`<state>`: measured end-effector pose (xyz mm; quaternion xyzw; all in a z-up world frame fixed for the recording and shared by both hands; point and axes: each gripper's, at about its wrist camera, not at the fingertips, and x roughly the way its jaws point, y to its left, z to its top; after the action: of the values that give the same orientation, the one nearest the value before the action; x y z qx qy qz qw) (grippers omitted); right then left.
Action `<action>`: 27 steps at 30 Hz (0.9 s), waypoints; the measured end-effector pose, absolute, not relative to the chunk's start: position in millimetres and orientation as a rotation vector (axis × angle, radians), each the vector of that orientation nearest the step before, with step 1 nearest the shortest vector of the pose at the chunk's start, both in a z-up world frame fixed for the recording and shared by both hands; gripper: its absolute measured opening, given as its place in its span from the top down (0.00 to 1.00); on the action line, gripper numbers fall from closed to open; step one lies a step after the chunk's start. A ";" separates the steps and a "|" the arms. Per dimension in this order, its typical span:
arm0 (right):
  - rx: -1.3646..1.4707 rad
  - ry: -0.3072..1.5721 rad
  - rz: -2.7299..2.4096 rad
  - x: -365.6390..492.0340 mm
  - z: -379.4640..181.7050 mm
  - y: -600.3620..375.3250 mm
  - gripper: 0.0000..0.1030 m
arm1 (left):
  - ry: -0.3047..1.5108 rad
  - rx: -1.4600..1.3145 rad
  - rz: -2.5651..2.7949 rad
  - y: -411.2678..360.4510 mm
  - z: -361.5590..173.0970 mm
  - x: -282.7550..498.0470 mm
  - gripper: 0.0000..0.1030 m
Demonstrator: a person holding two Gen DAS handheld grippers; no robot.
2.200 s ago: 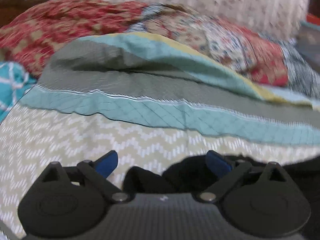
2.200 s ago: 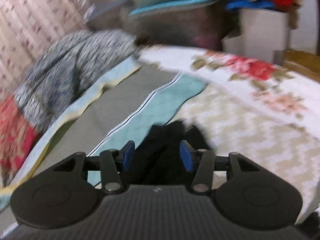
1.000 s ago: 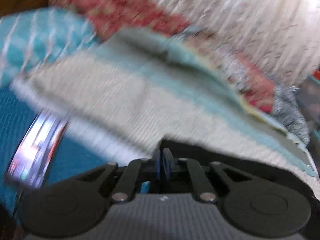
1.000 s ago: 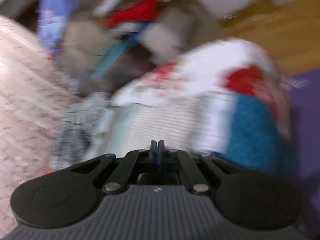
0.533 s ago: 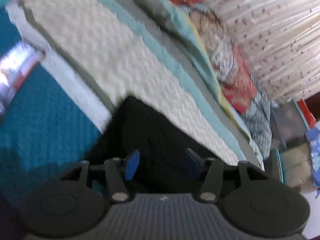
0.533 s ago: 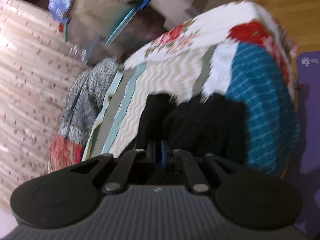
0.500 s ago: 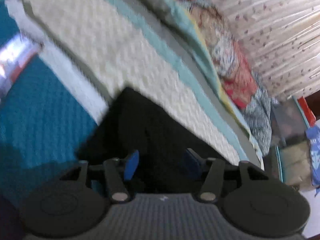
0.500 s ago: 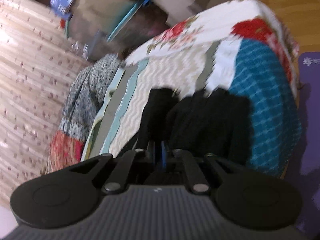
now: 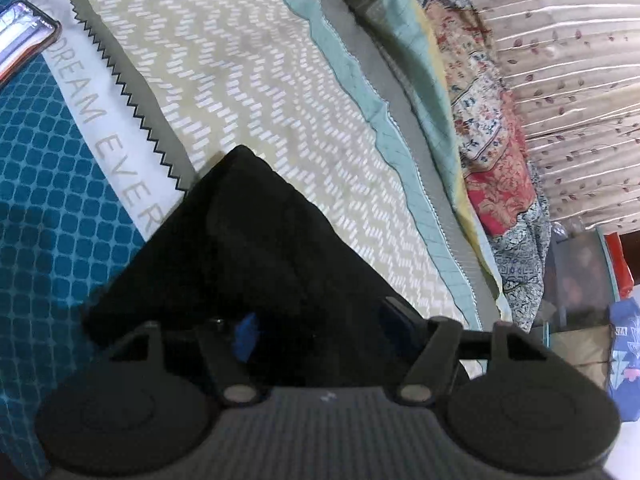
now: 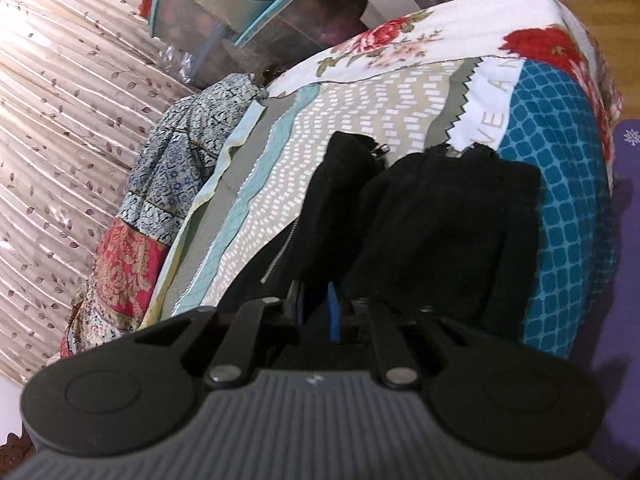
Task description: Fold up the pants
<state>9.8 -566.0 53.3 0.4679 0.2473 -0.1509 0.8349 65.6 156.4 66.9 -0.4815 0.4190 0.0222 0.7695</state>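
The black pants (image 9: 248, 248) lie on the patterned bedspread (image 9: 224, 80), one flat end reaching toward the white lettered band. My left gripper (image 9: 320, 324) is open just above the near part of the pants, blue pads spread wide. In the right wrist view the pants (image 10: 448, 216) lie bunched with the waist and zipper (image 10: 280, 252) showing. My right gripper (image 10: 316, 308) hovers over the dark cloth with its pads a small gap apart, open, and I cannot tell if cloth is between them.
A phone (image 9: 20, 36) lies on the teal part of the bedspread at far left. A pile of printed clothes (image 9: 492, 148) runs along the far side by the curtain (image 10: 60, 100). Storage boxes (image 10: 240, 12) stand beyond the bed. A purple mat (image 10: 628, 208) lies on the floor.
Both grippers carried the pants across the bed while shut. The left opened half a second ago and now spreads wider. The right has just parted slightly.
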 end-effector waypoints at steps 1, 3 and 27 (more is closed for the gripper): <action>0.997 0.522 -0.324 9.4 53.0 -562.9 0.83 | 0.905 -1.042 0.043 157.6 68.9 66.2 0.38; 0.996 0.524 -0.329 9.4 51.5 -561.0 0.83 | 0.893 -1.029 0.041 159.4 72.4 69.3 0.37; 0.915 0.614 -0.530 92.4 61.1 -599.1 0.95 | 0.938 -0.843 0.045 139.4 91.0 51.7 0.85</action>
<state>92.4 -599.1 61.1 0.4295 0.2881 -0.2488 0.8189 51.7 139.4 91.0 -0.3943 0.4387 0.0213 0.8073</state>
